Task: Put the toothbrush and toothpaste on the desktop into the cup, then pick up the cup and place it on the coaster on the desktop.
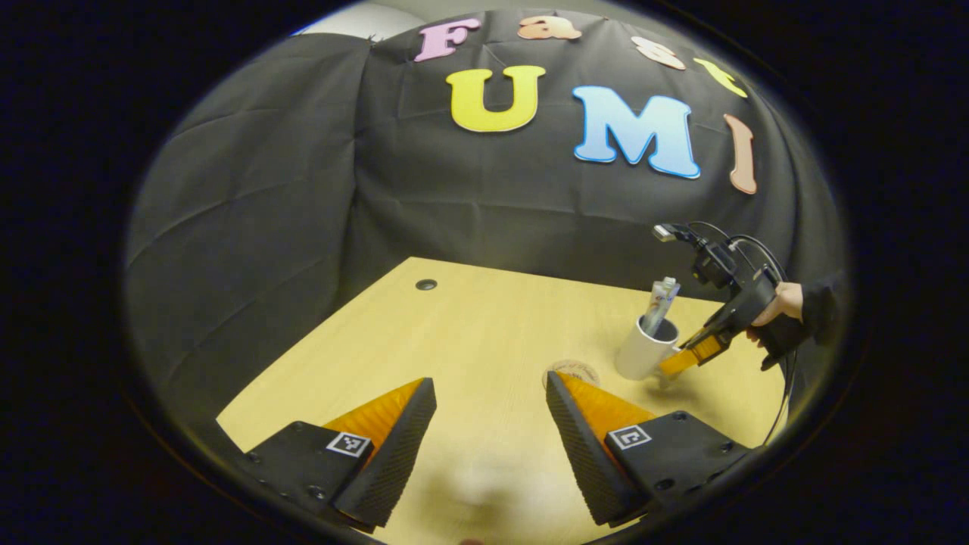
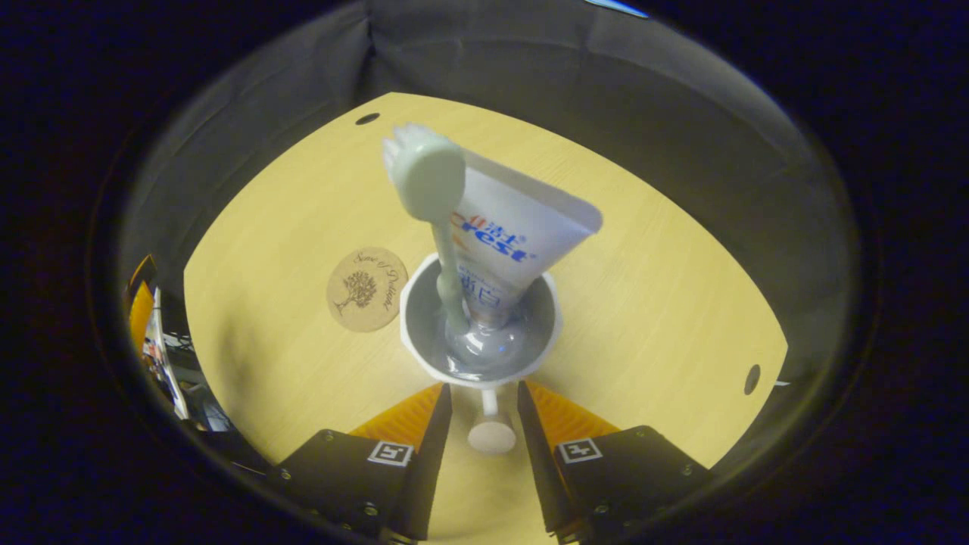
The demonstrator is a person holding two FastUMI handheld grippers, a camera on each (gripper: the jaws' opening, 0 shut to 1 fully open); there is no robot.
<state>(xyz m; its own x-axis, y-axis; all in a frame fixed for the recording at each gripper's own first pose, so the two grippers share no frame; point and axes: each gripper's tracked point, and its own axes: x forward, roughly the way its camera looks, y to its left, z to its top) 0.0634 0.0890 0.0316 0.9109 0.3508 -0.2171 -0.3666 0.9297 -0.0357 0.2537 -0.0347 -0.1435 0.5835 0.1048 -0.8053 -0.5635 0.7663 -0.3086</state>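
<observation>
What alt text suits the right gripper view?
A white cup holding a toothbrush and toothpaste stands on the desk, its handle between the right hand-held gripper fingers. A round coaster lies beside it.

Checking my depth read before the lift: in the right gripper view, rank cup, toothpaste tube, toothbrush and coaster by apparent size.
1. toothpaste tube and cup: alike; the tube leans toward the camera.
2. toothbrush
3. coaster

Left gripper view sits back, looking across the desk (image 1: 469,333); right gripper view looks steeply down, close over the cup (image 2: 484,363). Both catch the cup and coaster (image 2: 367,289).
</observation>
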